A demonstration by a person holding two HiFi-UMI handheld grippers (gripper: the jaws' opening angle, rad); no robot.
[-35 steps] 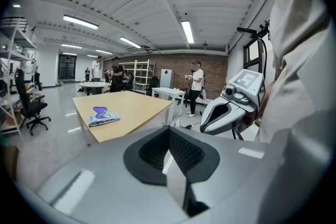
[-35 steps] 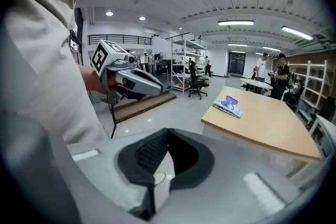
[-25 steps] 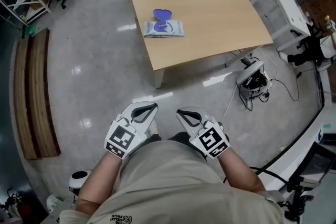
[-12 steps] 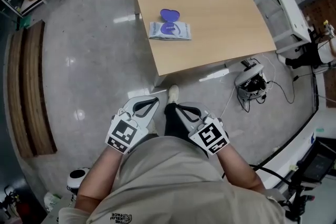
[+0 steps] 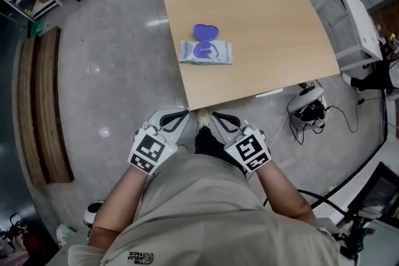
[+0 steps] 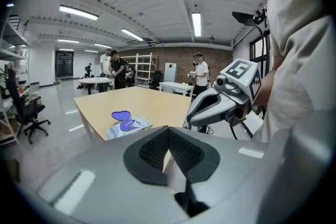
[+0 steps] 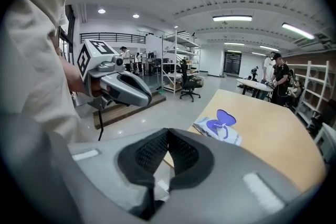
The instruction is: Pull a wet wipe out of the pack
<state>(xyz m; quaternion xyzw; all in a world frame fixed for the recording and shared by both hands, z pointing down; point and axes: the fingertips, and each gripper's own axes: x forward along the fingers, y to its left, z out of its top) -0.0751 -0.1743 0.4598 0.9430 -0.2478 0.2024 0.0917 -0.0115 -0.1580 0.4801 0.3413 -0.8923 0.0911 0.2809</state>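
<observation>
Evidently left tongs (image 5: 181,114) and right tongs (image 5: 216,116) are closed, empty, short of the wipe pack (image 5: 206,52). Only gripper views show people (image 6: 114,64) beyond it.

A light wooden table (image 5: 268,15) stood on the grey floor (image 5: 106,71); a wipe pack (image 5: 206,52) lay near the table's left edge.

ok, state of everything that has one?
Left gripper: shut, empty, at the near edge of the table.
Right gripper: shut, empty, at the same edge.
Pack: lying flat on the table, not touched by either gripper.
Lid: flipped open.
</observation>
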